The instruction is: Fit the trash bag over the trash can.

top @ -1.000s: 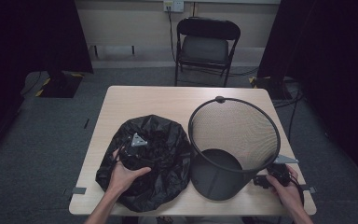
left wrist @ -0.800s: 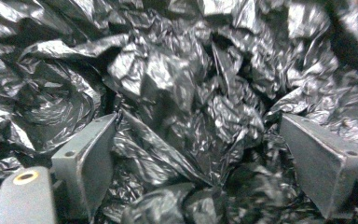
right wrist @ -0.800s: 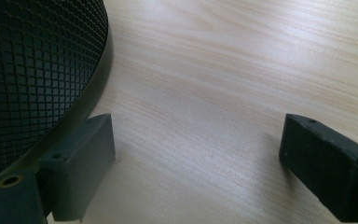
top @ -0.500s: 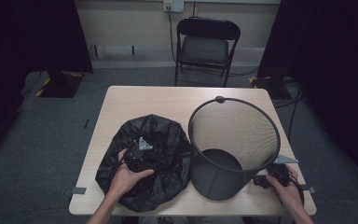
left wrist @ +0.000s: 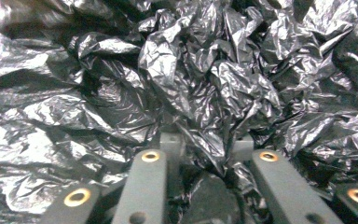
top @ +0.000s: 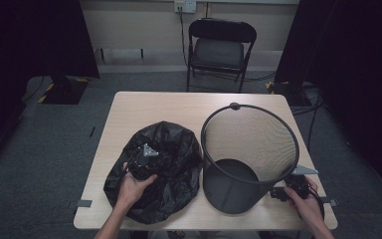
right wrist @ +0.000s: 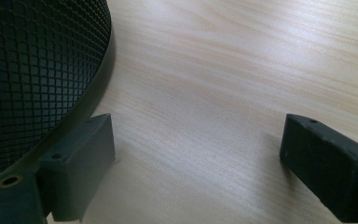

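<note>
A crumpled black plastic bag lies on the left half of the wooden table. My left gripper rests on top of it, held by a hand. In the left gripper view the jaws stand close together with a fold of the shiny bag pinched between them. A black mesh wastebasket stands tilted on the right half. Low at its base, near the table's front right corner, my right gripper is open. In the right gripper view its left fingertip sits against the basket's bottom rim, with bare wood between the jaws.
A black folding chair stands behind the table's far edge. Dark curtains hang at both sides. Cables run on the floor at the right. The table's far half is bare wood.
My left gripper shifted slightly on the bag and back again. The right gripper and the basket have stayed where they were.
</note>
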`<state>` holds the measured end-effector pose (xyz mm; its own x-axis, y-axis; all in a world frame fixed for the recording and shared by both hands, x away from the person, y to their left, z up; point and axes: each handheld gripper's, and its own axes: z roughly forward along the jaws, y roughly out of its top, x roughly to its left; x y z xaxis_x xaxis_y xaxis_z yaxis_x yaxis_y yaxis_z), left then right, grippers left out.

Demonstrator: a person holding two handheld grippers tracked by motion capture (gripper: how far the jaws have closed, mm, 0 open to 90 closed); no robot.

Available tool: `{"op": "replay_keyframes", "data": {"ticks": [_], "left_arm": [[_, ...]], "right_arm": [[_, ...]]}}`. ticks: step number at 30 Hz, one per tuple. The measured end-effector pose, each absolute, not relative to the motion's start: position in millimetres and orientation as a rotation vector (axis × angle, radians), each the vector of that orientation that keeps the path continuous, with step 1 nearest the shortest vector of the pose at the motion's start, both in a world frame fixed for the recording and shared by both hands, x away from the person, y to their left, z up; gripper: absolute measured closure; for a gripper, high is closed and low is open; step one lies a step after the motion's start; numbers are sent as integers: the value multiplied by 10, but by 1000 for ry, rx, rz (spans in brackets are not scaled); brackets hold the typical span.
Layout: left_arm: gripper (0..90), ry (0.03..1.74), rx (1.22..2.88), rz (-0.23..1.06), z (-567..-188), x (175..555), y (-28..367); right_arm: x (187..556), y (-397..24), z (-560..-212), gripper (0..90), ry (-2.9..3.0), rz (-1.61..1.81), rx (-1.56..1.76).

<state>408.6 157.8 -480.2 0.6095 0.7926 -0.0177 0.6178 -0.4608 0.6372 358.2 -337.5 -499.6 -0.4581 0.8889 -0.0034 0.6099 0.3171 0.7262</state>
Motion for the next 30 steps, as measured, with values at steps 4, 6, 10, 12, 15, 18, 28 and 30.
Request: {"op": "replay_keyframes", "data": {"ticks": [4, 6, 10, 12, 15, 18, 28, 30], "left_arm": [[781, 1090, 2188, 359, -4805, 4086, 1593], [781, 1072, 2170, 371, -4781, 4086, 1610], [782, 1058, 2051, 356, -4654, 4064, 1740], [782, 1048, 2031, 354, -4630, 4040, 1779], [782, 1016, 2002, 367, -4573, 3991, 1828], [782, 1002, 1935, 367, -4493, 3972, 1883], [781, 958, 1802, 404, -4354, 3893, 1920], [780, 949, 1774, 405, -4324, 3883, 1921]], "right_arm": [[3580, -3375, -4996, 93, 2183, 936, 1332], [3581, -3375, -4995, 92, 2183, 936, 1332], [3580, -3375, -4995, 93, 2183, 936, 1332], [3577, -3374, -4994, 93, 2185, 936, 1334], [3576, -3375, -4994, 92, 2186, 936, 1333], [3576, -3375, -4994, 92, 2186, 936, 1334], [3576, -3375, -4994, 92, 2186, 936, 1333], [3576, -3375, -4994, 92, 2186, 936, 1334]]}}
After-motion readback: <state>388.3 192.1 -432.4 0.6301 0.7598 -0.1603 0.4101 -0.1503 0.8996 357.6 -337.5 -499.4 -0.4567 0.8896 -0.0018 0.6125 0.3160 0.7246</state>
